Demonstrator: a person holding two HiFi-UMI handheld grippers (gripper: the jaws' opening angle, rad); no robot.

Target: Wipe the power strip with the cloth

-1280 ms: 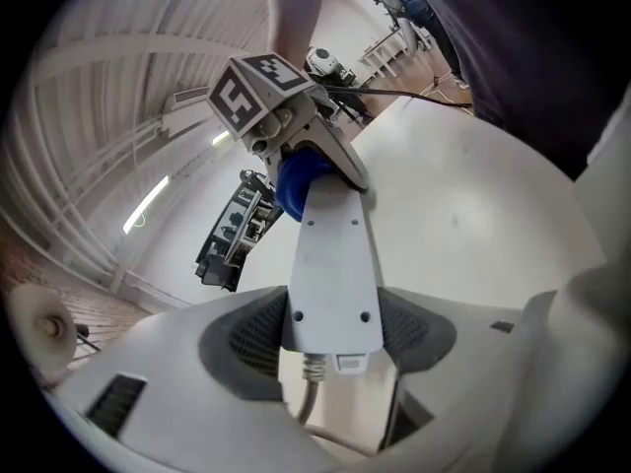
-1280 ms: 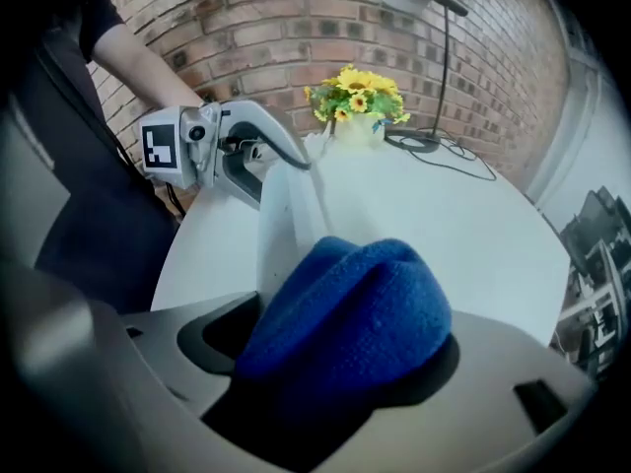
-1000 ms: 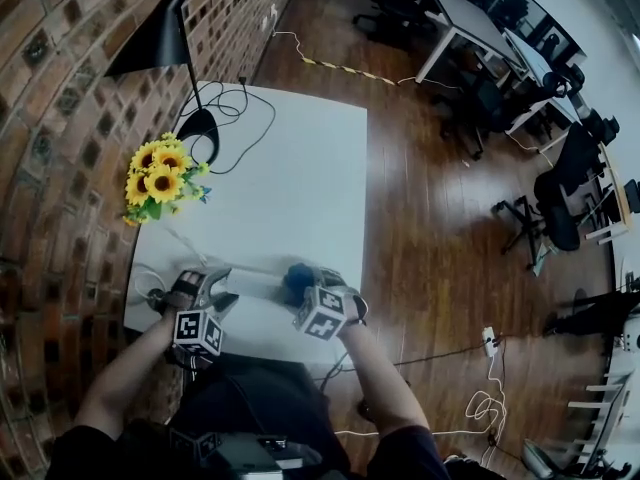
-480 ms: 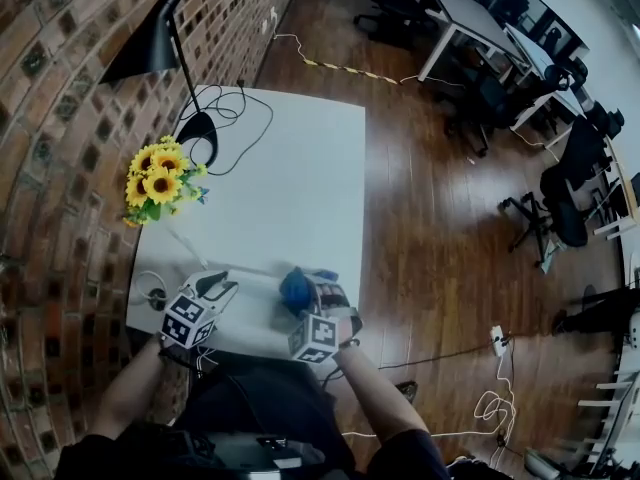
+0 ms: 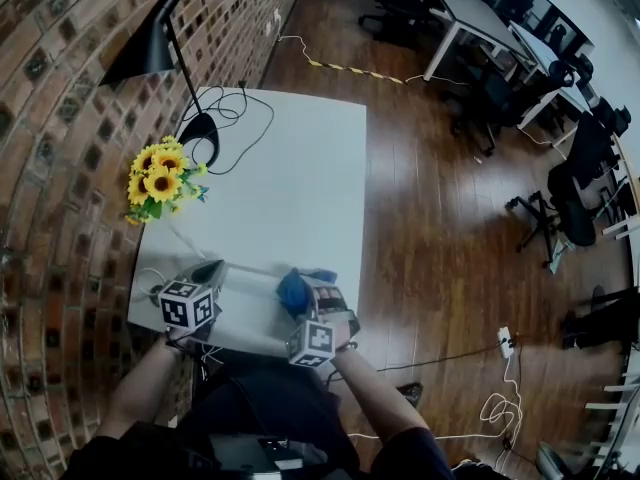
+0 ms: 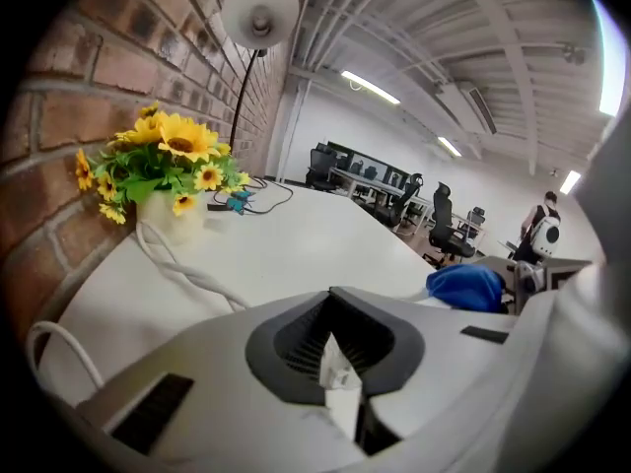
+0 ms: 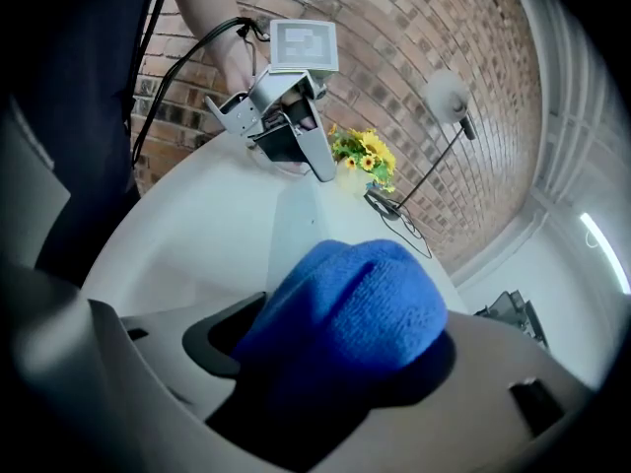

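The power strip (image 7: 294,227) lies flat along the near edge of the table (image 5: 300,158), running left to right, and the person has a tool at each end of it. The left gripper (image 7: 320,168) comes down on the left end, where the cord (image 6: 182,269) leads off toward the sunflowers (image 5: 160,173). Its jaws are brought right together, with only a white sliver (image 6: 340,377) showing in the seam (a corner of the strip or a bit of cord, I cannot tell which). I take that as an anchor: a light strip on a smooth top would skate under a rubbing cloth, so one end gets pinned.

The right gripper (image 7: 335,353) stands at the right end with the cloth (image 5: 293,288) bunched between its jaws. They stand wide because the blue wad is thick, and they have just been closing on it. The cloth bulges out past the tips, so fabric and not plastic would meet the strip. The wad sits at or just over the strip's right end; contact I cannot make out.

The wiping looks about to begin, most likely with a stroke leftward. The risks I see are the loose cord and the table's near edge (the strip lies close to it).
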